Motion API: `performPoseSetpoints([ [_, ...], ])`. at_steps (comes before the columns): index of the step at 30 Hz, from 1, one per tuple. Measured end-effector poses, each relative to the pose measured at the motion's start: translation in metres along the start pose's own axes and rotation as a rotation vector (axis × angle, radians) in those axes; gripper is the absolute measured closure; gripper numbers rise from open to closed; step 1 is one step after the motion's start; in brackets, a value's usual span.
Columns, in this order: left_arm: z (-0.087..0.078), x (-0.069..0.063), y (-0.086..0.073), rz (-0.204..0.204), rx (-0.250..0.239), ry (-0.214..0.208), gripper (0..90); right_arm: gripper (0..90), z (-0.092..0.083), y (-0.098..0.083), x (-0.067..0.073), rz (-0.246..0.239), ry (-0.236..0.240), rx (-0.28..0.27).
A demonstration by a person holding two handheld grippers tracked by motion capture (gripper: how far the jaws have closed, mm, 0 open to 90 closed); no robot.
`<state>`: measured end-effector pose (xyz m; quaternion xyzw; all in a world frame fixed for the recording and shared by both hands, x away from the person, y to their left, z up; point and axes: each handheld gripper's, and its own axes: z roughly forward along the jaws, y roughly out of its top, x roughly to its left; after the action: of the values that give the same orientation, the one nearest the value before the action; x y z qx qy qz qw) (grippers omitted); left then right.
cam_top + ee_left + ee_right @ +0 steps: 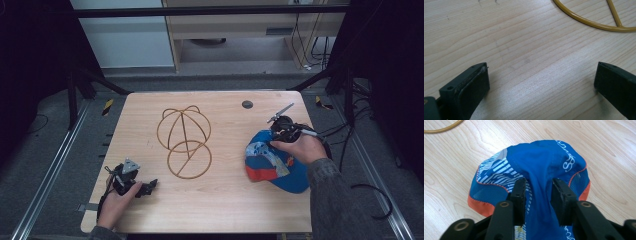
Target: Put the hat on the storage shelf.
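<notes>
The right gripper (538, 187) has its jaws pinching a fold of the blue cap (539, 162) on the desk (220, 205). The left gripper (541, 82) rests by the wire stand (184, 142), jaws wide apart on nothing.

We see a cap (541, 165) of soft blue cloth with matt mesh side panels, a printed white pattern and an orange trim. The table (524, 50) is pale wood with a smooth, faintly shiny grain. The wire stand (184, 141) looks like glossy yellow-coated metal, and the right gripper (539, 192) has matt black plastic jaws.
</notes>
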<state>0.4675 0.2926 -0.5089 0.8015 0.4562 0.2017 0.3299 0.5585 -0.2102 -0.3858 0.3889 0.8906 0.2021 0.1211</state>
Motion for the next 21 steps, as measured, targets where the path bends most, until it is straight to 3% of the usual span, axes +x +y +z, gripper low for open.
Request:
performPoseSetpoints([
  [10, 0.0, 0.0, 0.0, 0.0, 0.0, 0.0, 0.0, 87.3, 0.0, -0.002, -0.003, -0.006, 0.014, -0.003],
  [21, 0.0, 0.0, 0.0, 0.0, 0.0, -0.001, 0.0, 90.0, -0.011, -0.01, -0.01, 0.029, 0.037, -0.069],
])
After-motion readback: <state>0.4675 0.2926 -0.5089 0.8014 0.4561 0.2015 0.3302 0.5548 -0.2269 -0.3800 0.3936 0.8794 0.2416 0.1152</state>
